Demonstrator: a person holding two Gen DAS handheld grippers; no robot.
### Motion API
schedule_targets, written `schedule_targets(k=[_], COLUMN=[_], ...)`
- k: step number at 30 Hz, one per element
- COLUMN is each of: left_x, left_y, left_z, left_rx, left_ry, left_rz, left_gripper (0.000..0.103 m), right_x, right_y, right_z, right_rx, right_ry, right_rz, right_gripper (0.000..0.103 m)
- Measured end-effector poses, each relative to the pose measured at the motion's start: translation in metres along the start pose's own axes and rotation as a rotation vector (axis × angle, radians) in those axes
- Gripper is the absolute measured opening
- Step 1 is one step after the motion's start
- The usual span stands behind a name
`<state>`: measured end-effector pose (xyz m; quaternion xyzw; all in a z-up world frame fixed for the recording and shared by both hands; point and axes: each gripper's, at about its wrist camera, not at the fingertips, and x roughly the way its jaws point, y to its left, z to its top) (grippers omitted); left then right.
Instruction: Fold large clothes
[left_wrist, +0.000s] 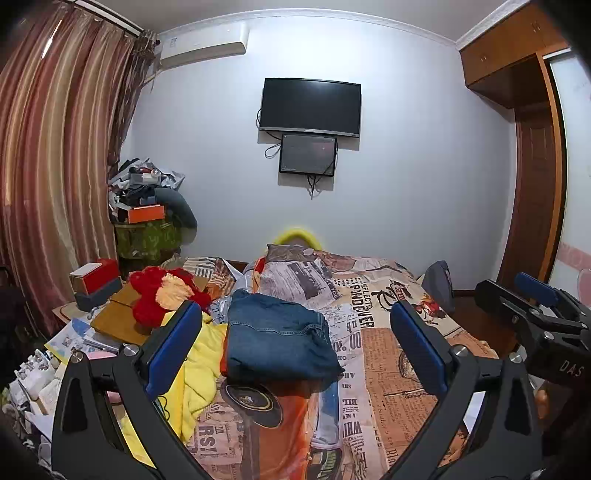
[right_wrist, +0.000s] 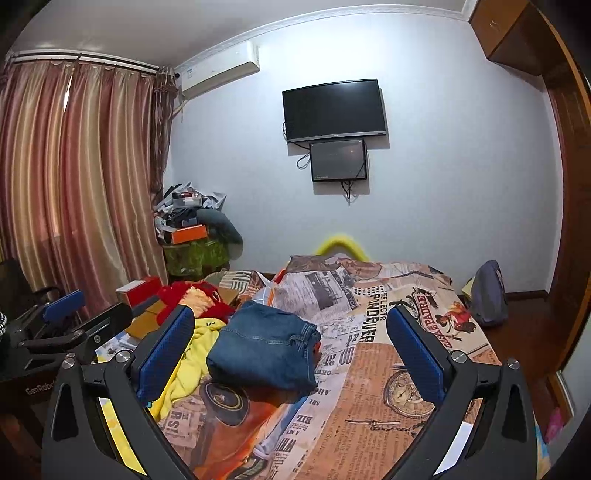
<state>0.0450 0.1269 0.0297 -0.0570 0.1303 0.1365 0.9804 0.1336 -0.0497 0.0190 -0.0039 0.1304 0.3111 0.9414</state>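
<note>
A folded pair of blue jeans (left_wrist: 279, 339) lies on the bed's newspaper-print cover (left_wrist: 384, 354); it also shows in the right wrist view (right_wrist: 264, 350). A crumpled yellow garment (left_wrist: 199, 365) lies left of the jeans, also seen in the right wrist view (right_wrist: 184, 369). My left gripper (left_wrist: 295, 350) is open and empty, held above the bed near the jeans. My right gripper (right_wrist: 291, 354) is open and empty, also above the bed. The right gripper shows at the right edge of the left wrist view (left_wrist: 535, 314); the left gripper shows at the left of the right wrist view (right_wrist: 62, 325).
A red and cream plush item (left_wrist: 166, 295) and boxes (left_wrist: 96, 284) sit on a cluttered side table at left. A piled stand (left_wrist: 151, 218) is by the curtains (left_wrist: 55, 166). A grey backpack (right_wrist: 487, 295) stands right of the bed. A TV (left_wrist: 310, 105) hangs on the far wall.
</note>
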Motion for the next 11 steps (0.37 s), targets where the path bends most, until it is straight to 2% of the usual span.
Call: schedule_targets(k=[11], left_x=[-0.002], left_y=[-0.004], left_z=[0.0014], left_rx=[0.009], left_ry=[0.002], left_rz=[0.004], left_gripper=[0.102], right_x=[-0.0019], right_y=[-0.0015], right_z=[0.0007], right_rx=[0.02], right_ry=[-0.002], right_rz=[0.0], right_gripper=[0.103])
